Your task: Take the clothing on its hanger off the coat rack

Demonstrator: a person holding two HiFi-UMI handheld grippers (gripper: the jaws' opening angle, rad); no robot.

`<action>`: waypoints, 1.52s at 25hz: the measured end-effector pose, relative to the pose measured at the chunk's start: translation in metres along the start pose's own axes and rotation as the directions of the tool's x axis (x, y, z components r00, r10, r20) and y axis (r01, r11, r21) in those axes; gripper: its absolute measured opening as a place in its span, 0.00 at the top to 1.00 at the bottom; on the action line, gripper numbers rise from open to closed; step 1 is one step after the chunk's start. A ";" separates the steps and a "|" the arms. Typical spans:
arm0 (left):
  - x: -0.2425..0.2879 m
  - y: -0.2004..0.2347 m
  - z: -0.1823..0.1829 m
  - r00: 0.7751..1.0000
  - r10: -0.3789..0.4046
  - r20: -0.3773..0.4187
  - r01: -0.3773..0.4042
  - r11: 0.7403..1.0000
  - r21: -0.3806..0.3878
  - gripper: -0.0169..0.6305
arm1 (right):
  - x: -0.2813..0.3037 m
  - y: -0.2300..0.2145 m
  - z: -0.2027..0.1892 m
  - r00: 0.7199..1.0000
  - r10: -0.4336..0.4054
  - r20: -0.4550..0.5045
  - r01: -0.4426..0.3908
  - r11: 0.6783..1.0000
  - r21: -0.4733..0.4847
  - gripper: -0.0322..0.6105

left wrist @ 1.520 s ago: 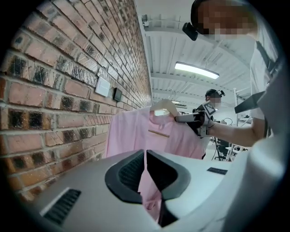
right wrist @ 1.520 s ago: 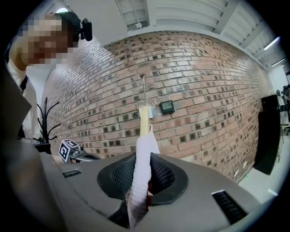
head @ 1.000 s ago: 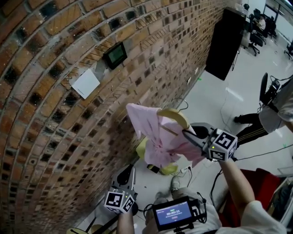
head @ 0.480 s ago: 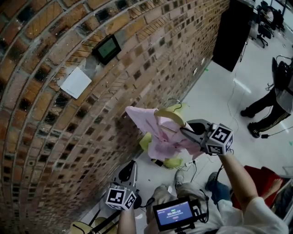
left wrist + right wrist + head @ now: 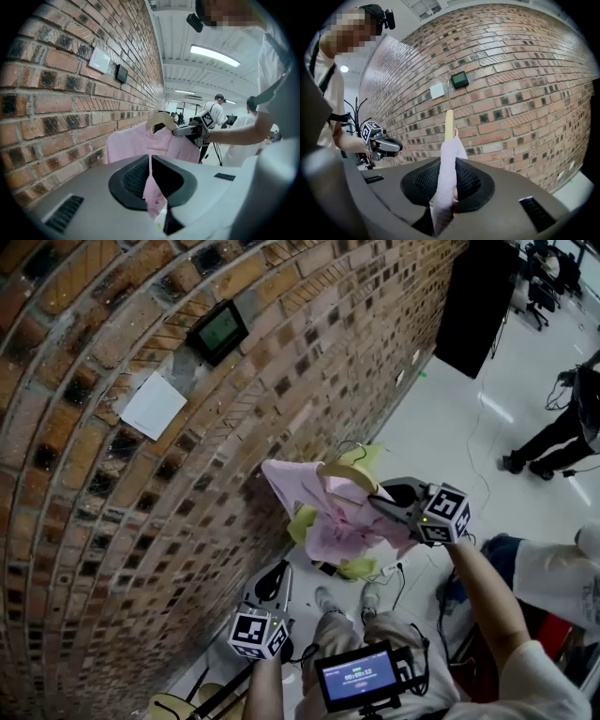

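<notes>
Head view: the pink shirt (image 5: 333, 521) on its wooden hanger (image 5: 349, 476) hangs clear beside the brick wall (image 5: 141, 521).

Left gripper view: the left gripper (image 5: 150, 174) pinches the shirt's cloth; avoid tugging.

Right gripper view: the right gripper (image 5: 444, 185) clamps the shoulder cloth; keep the hanger level.

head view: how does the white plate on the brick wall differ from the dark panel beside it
The white plate is pale and blank; the dark panel is black-framed with a greenish screen. The white plate sits lower-left of the dark panel. Both are mounted on the brick wall, close but apart.
</notes>
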State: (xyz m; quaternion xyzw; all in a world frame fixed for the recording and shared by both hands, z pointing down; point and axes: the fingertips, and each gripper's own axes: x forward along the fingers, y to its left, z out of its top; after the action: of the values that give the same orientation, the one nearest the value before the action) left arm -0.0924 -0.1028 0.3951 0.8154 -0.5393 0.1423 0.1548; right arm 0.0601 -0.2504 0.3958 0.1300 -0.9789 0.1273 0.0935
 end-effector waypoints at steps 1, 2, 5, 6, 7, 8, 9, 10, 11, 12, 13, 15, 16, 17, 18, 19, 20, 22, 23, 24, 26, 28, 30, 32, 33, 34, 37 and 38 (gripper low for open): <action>0.001 0.002 -0.002 1.000 -0.010 -0.008 0.010 1.000 0.002 0.93 | 0.003 0.001 -0.003 1.000 0.000 -0.006 0.000 1.000 0.001 0.89; 0.001 0.005 -0.005 1.000 -0.018 -0.015 0.018 1.000 0.003 0.93 | 0.005 0.002 -0.007 1.000 0.002 -0.011 -0.002 1.000 -0.003 0.88; 0.003 0.014 -0.010 0.999 -0.033 -0.034 0.034 0.999 0.009 0.93 | 0.009 0.001 -0.014 1.000 0.000 -0.020 -0.001 1.000 -0.019 0.89; 0.004 0.017 -0.010 0.999 -0.037 -0.039 0.038 0.999 0.013 0.93 | 0.010 0.000 -0.017 1.000 -0.005 -0.024 0.005 1.000 -0.019 0.89; 0.005 0.019 -0.010 0.998 -0.042 -0.044 0.043 0.999 0.017 0.93 | 0.011 -0.003 -0.020 1.000 -0.011 -0.029 0.010 1.000 -0.016 0.89; 0.006 0.022 -0.010 0.998 -0.046 -0.050 0.047 0.999 0.021 0.93 | 0.013 -0.004 -0.023 0.999 -0.015 -0.035 0.014 1.000 -0.014 0.89; 0.007 0.025 -0.011 0.997 -0.050 -0.056 0.051 0.998 0.025 0.93 | 0.015 -0.006 -0.027 0.999 -0.016 -0.040 0.016 1.000 -0.013 0.89; 0.007 0.027 -0.012 0.997 -0.052 -0.060 0.054 0.998 0.027 0.93 | 0.018 -0.007 -0.031 0.999 -0.016 -0.045 0.015 1.000 -0.014 0.89; 0.009 0.030 -0.013 0.997 -0.054 -0.063 0.056 0.998 0.027 0.93 | 0.021 -0.008 -0.036 0.999 -0.015 -0.051 0.014 1.000 -0.015 0.89; 0.011 0.033 -0.015 0.996 -0.055 -0.066 0.057 0.998 0.025 0.93 | 0.025 -0.010 -0.040 0.998 -0.014 -0.058 0.013 1.000 -0.015 0.89; 0.015 0.036 -0.018 0.996 -0.056 -0.070 0.058 0.998 0.023 0.93 | 0.028 -0.012 -0.045 0.998 -0.011 -0.064 0.010 1.000 -0.013 0.89; 0.022 0.040 -0.025 0.995 -0.060 -0.081 0.062 0.998 0.019 0.93 | 0.036 -0.016 -0.056 0.997 -0.003 -0.078 0.002 1.000 -0.007 0.89; 0.026 0.041 -0.028 0.994 -0.062 -0.086 0.064 0.998 0.018 0.93 | 0.039 -0.017 -0.062 0.996 0.002 -0.086 -0.003 1.000 -0.003 0.89; 0.030 0.042 -0.031 0.994 -0.064 -0.090 0.065 0.998 0.017 0.93 | 0.042 -0.019 -0.068 0.996 0.008 -0.094 -0.008 1.000 -0.001 0.89; 0.035 0.043 -0.034 0.994 -0.064 -0.093 0.066 0.998 0.016 0.93 | 0.046 -0.021 -0.073 0.994 0.014 -0.105 -0.015 1.000 -0.002 0.89; 0.038 0.044 -0.037 0.993 -0.064 -0.096 0.065 0.998 0.013 0.93 | 0.050 -0.022 -0.078 0.993 0.021 -0.119 -0.022 1.000 -0.007 0.89; 0.041 0.045 -0.041 0.993 -0.063 -0.100 0.064 0.998 0.008 0.93 | 0.054 -0.023 -0.085 0.990 0.028 -0.138 -0.030 0.999 -0.011 0.89; 0.046 0.047 -0.050 0.993 -0.060 -0.106 0.059 0.998 -0.005 0.93 | 0.061 -0.023 -0.099 0.984 0.043 -0.173 -0.047 0.999 -0.020 0.89; 0.049 0.049 -0.053 0.993 -0.057 -0.107 0.056 0.998 -0.009 0.93 | 0.065 -0.023 -0.104 0.981 0.053 -0.186 -0.059 0.998 -0.024 0.89; 0.052 0.052 -0.057 0.993 -0.054 -0.110 0.053 0.999 -0.012 0.93 | 0.070 -0.023 -0.108 0.977 0.064 -0.201 -0.072 0.997 -0.028 0.89; 0.056 0.056 -0.068 0.991 -0.053 -0.125 0.051 0.999 -0.019 0.93 | 0.079 -0.022 -0.114 0.971 0.082 -0.225 -0.092 0.995 -0.035 0.89; 0.063 0.061 -0.080 0.988 -0.053 -0.147 0.050 0.998 -0.024 0.93 | 0.088 -0.024 -0.123 0.967 0.094 -0.237 -0.104 0.994 -0.031 0.89; 0.069 0.063 -0.089 0.984 -0.056 -0.167 0.052 0.998 -0.029 0.93 | 0.096 -0.030 -0.135 0.965 0.107 -0.239 -0.116 0.993 -0.026 0.89; 0.075 0.065 -0.097 0.981 -0.056 -0.184 0.050 0.998 -0.034 0.93 | 0.103 -0.037 -0.152 0.964 0.116 -0.238 -0.123 0.992 -0.012 0.89; 0.078 0.066 -0.101 0.980 -0.055 -0.193 0.049 0.998 -0.038 0.93 | 0.107 -0.039 -0.161 0.963 0.122 -0.239 -0.126 0.992 -0.002 0.89; 0.081 0.066 -0.104 0.978 -0.055 -0.201 0.047 0.998 -0.043 0.93 | 0.110 -0.041 -0.170 0.962 0.131 -0.239 -0.134 0.991 0.006 0.89; 0.094 0.069 -0.116 0.973 -0.061 -0.222 0.051 0.997 -0.050 0.93 | 0.120 -0.045 -0.197 0.954 0.167 -0.248 -0.163 0.986 0.035 0.89; 0.101 0.069 -0.120 0.971 -0.067 -0.228 0.057 0.997 -0.050 0.93 | 0.124 -0.047 -0.207 0.949 0.174 -0.262 -0.168 0.985 0.046 0.89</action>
State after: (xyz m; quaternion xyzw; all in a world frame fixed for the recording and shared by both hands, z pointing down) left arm -0.1264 -0.1638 0.5517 0.8065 -0.4949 0.2190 0.2382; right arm -0.0132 -0.2658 0.6302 0.0277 -0.9636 0.1624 0.2105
